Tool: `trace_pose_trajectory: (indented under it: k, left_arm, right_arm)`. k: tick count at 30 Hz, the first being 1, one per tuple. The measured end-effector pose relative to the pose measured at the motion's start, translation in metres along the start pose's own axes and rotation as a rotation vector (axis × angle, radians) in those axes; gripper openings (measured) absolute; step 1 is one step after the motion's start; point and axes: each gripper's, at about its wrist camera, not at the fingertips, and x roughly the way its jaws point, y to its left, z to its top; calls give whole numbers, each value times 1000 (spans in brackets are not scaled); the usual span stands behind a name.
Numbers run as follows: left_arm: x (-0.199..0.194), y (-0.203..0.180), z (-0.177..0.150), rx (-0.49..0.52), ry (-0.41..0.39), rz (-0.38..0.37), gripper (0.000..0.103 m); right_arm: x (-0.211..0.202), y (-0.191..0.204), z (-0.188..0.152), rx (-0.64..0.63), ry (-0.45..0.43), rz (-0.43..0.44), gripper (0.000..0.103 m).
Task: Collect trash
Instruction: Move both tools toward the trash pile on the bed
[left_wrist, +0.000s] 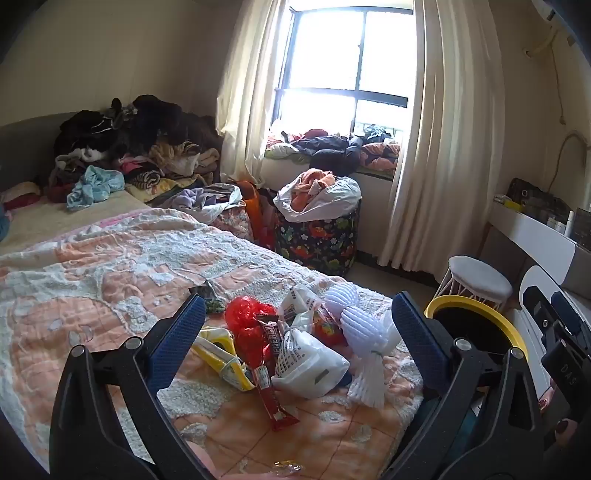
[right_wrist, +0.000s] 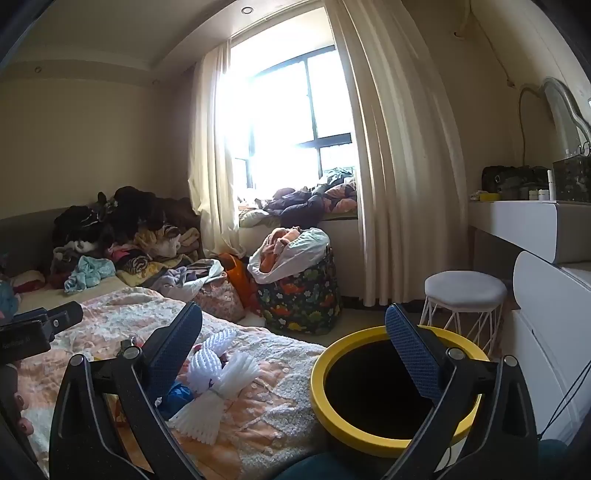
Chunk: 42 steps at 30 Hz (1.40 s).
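While both grippers hang spread wide and empty, the trash pile (left_wrist: 295, 332) lies on the bed (left_wrist: 110, 266), just beside the yellow-rimmed bin (right_wrist: 391, 387) on its left. The left gripper (left_wrist: 295, 325) faces the pile head-on and looks nearer; the right gripper (right_wrist: 295, 350) straddles bin and bed edge. The red wrapper (left_wrist: 271, 373) runs lengthwise toward the left gripper.

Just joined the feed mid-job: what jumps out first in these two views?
The heap of trash on the bed's near corner: a red plastic bag, a white printed bag and white foam netting. Beside the bed stands a yellow-rimmed bin, open and dark inside. Both the left hand-held gripper and right hand-held gripper are open and hold nothing.
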Motion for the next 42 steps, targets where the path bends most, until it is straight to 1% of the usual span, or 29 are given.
trace_pose_trajectory:
  k: [10, 11, 15, 23, 32, 42]
  left_arm:
    - [2, -4, 1, -3, -4, -9, 93]
    - [2, -5, 2, -3, -3, -9, 93]
    - [3, -10, 3, -4, -1, -11, 93]
    - [6, -7, -1, 0, -7, -19, 93]
    - [4, -11, 0, 4, -14, -25, 93]
    - [2, -13, 2, 5, -14, -29, 93]
  right_arm:
    - [2, -2, 5, -35, 3, 18, 97]
    - [-3, 1, 7, -21, -17, -6, 97]
    - [-3, 0, 4, -25, -19, -5, 97]
    - [-2, -1, 6, -21, -17, -8, 97]
    - [-1, -7, 16, -10, -22, -12, 97]
    - [-2, -6, 12, -12, -23, -10, 97]
